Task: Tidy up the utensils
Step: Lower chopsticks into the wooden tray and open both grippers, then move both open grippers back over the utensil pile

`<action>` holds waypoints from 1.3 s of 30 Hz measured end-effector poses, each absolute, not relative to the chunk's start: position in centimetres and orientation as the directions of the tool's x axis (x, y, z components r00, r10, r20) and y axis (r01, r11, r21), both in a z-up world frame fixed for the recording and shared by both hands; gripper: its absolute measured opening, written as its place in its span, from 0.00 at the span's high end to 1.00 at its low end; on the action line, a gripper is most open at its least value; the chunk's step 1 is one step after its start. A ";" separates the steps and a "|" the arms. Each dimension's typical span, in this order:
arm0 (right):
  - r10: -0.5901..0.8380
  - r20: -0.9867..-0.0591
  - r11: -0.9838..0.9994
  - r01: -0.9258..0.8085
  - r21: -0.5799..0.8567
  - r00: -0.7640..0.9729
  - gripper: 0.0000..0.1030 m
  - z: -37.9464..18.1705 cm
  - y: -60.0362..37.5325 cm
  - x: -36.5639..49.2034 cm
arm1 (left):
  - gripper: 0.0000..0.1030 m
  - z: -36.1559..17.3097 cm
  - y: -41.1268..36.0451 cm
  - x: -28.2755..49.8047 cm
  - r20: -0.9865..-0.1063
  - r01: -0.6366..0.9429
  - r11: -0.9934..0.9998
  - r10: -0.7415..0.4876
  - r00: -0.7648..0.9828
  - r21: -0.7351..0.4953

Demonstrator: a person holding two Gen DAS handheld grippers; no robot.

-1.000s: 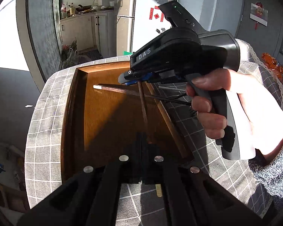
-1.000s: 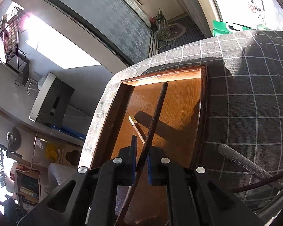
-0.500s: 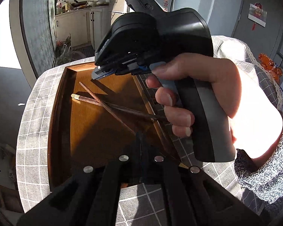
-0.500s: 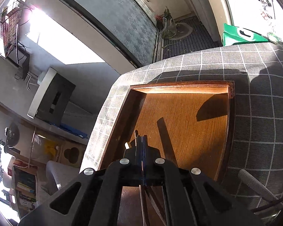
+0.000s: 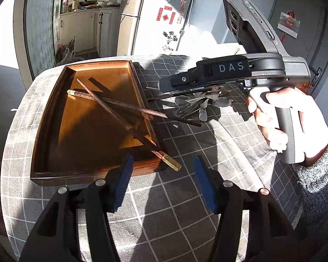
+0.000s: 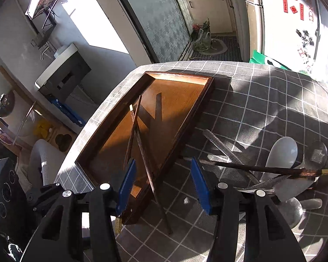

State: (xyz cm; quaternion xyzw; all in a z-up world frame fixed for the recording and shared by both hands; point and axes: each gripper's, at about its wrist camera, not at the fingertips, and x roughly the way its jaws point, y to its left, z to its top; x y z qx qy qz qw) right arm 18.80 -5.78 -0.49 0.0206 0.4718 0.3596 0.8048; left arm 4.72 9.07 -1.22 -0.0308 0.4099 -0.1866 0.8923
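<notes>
Looking through the left wrist view: left gripper (image 5: 161,181) angled down over the tablecloth (image 5: 185,207) at the near corner of the tray (image 5: 94,175), jaws just opened, nothing between them. Two chopsticks (image 5: 111,109) lie crossed in the tray, ends overhanging its rim. A hand (image 5: 280,120) holds the right gripper level above the cutlery pile (image 5: 199,106).

Right wrist view: right gripper (image 6: 161,185) tilted down at the tray's corner, jaws just opened and empty. A third chopstick (image 6: 258,169) rests on the spoons (image 6: 282,152).

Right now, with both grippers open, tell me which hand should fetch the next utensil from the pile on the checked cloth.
Right. The right gripper sits close beside the pile of metal spoons and forks, and a dark wooden chopstick reaches toward its fingers. The left gripper faces the brown wooden tray, farther away.
</notes>
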 end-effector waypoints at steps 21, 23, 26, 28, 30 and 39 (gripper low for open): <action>0.576 -0.780 0.721 -0.602 0.343 0.246 0.95 -2.5 -0.7 15.6 | 0.35 -0.9 11.0 2.4 -0.696 0.253 0.936 -0.352 0.626 -0.245; 0.578 -0.781 0.719 -0.600 0.351 0.236 0.95 -2.9 0.6 16.0 | 0.35 -0.6 11.1 2.2 -0.694 0.254 0.937 -0.347 0.631 -0.238; 0.574 -0.785 0.725 -0.590 0.355 0.232 0.95 -3.5 2.1 16.3 | 0.35 -0.2 11.3 1.8 -0.694 0.251 0.944 -0.328 0.640 -0.215; 0.580 -0.785 0.720 -0.589 0.367 0.219 0.95 -3.8 2.8 16.4 | 0.35 -0.2 11.6 1.7 -0.696 0.242 0.946 -0.322 0.642 -0.214; 0.601 -0.780 0.693 -0.600 0.400 0.175 0.91 -4.0 3.3 16.0 | 0.35 -0.2 12.1 1.5 -0.697 0.231 0.949 -0.315 0.644 -0.215; 0.670 -0.674 0.703 -0.558 0.440 0.312 0.36 1.5 -6.6 14.5 | 0.35 -0.2 11.6 1.5 -0.686 0.255 0.943 -0.331 0.648 -0.215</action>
